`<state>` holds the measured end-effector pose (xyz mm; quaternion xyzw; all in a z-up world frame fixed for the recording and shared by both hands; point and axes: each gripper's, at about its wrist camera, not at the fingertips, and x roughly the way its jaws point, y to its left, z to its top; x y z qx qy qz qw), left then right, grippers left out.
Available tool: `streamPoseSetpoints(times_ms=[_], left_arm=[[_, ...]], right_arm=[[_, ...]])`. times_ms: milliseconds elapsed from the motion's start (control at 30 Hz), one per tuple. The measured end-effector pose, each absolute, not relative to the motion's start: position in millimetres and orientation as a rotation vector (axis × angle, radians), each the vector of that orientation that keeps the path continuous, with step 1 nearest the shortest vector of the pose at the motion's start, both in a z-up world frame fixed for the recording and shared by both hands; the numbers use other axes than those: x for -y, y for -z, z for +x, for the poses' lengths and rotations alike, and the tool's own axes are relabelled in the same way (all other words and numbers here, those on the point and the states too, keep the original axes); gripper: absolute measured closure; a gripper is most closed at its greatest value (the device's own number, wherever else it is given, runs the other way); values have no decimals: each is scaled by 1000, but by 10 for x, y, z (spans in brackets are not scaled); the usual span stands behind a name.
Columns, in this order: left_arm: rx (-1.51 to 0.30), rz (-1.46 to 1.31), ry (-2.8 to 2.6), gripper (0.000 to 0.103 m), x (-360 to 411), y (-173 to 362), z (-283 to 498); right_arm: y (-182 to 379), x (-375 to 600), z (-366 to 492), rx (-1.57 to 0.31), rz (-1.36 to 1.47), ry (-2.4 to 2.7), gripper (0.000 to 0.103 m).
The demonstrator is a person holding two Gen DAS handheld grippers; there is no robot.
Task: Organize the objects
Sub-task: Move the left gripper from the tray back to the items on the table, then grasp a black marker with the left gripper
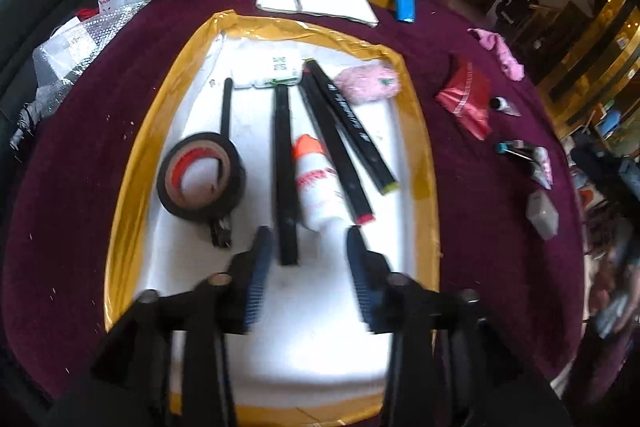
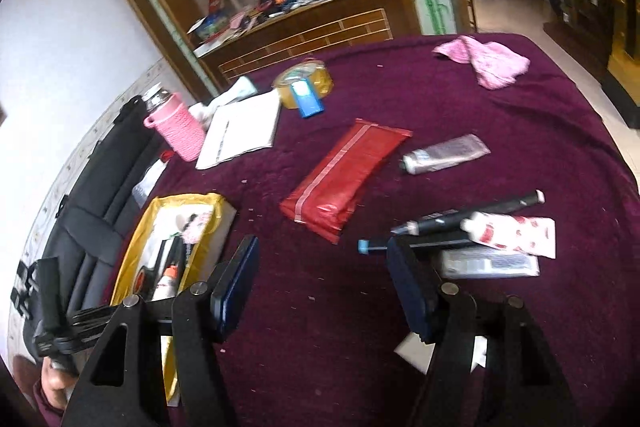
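Several items already boxed: tape roll [image 1: 200, 179], black markers [image 1: 340, 143], white glue bottle [image 1: 320, 183] lie in the yellow-rimmed box [image 1: 132, 163] at the table's left edge.
Left to sort: red packet [image 2: 344, 179], silver tube [image 2: 446, 153], pens and tubes [image 2: 492, 231] mid-cloth.
Left gripper [image 1: 308, 267]: jaws apart over the box, empty.
Right gripper [image 2: 320, 279]: jaws apart, empty, beside the pens.
Writing: marker print unreadable.

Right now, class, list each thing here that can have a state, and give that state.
Left gripper: open, nothing between the pads, above the tray.
Right gripper: open, holding nothing.
Tray: holds pens, tape and a bottle.
White bottle: lying down, orange cap on.
Roll of black tape: lying flat in the tray.
Red packet: flat on the cloth, outside the tray.
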<state>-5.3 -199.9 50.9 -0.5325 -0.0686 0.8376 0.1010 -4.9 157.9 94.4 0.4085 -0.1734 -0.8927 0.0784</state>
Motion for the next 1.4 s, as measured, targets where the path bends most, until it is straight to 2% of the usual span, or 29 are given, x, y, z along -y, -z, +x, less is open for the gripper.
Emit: streamPoseSetpoints(times_ms=[267, 800, 967, 1167, 1267, 1400], left_arm=[[179, -1548, -2394, 55, 1602, -612, 122], [-71, -1480, -2146, 55, -47, -622, 155], [-57, -1498, -2151, 55, -227, -498, 100], [46, -1480, -2200, 55, -129, -492, -22], [68, -1466, -2204, 55, -147, -499, -112], [-27, -1385, -2206, 55, -345, -527, -273]], right_arm=[[-708, -2211, 164, 655, 1291, 2750, 43], [-334, -3106, 132, 869, 1338, 2803, 38], [-90, -3196, -26, 1056, 1357, 2614, 37], [-24, -2856, -1, 916, 1319, 2394, 37], [-35, -2722, -6, 862, 1310, 2395, 29], [100, -2665, -44, 1023, 1273, 2066, 27]])
